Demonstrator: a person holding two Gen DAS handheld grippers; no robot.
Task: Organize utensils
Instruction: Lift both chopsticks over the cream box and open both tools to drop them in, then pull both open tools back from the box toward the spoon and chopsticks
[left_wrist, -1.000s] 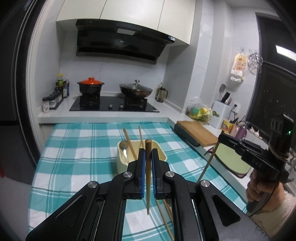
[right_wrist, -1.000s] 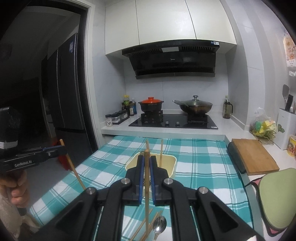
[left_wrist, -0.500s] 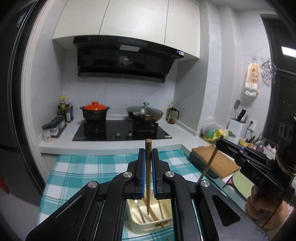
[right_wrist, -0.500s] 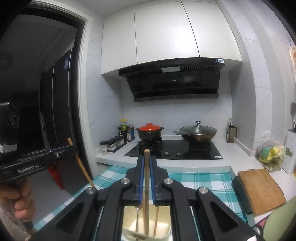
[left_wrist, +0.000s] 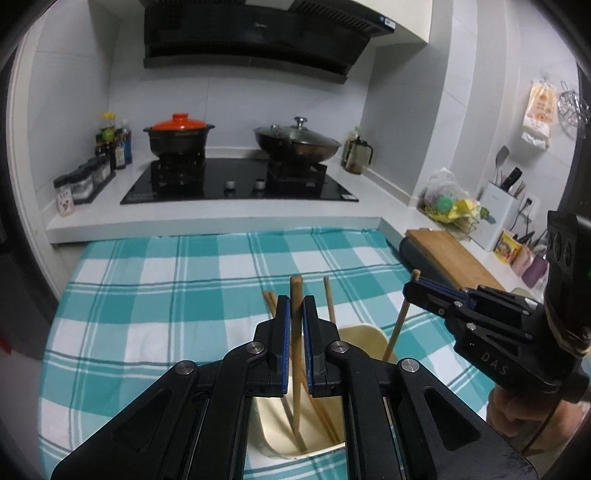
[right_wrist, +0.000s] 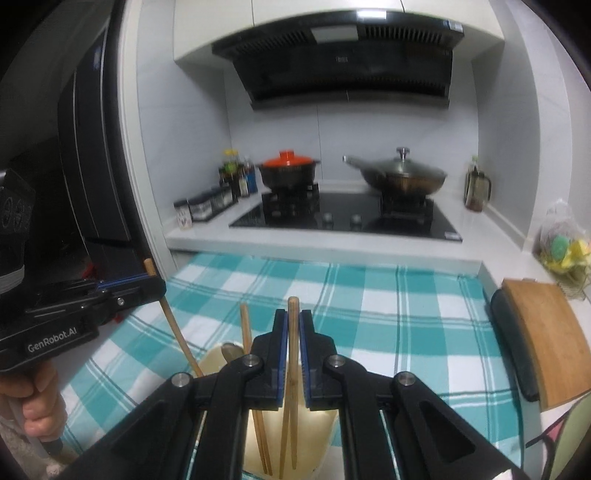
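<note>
1. Wooden chopstick (left_wrist: 295, 332) clenched upright in left gripper (left_wrist: 295, 310); right gripper (right_wrist: 293, 328) grips its own chopstick (right_wrist: 292, 354).
2. Cream holder (left_wrist: 364, 334) directly below both tips: insertion step.
3. Next move calls for lowering, then releasing.
4. Checked cloth (left_wrist: 166, 288) beyond.

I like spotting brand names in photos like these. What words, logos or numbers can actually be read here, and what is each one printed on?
"GenRobot.AI": on the side of the left hand-held gripper, seen from the right wrist view.
"DAS": on the side of the right hand-held gripper, seen from the left wrist view.
Logo on the range hood: too small to read.
Print on the hanging bag and the yellow packet: blurred, unreadable.
</note>
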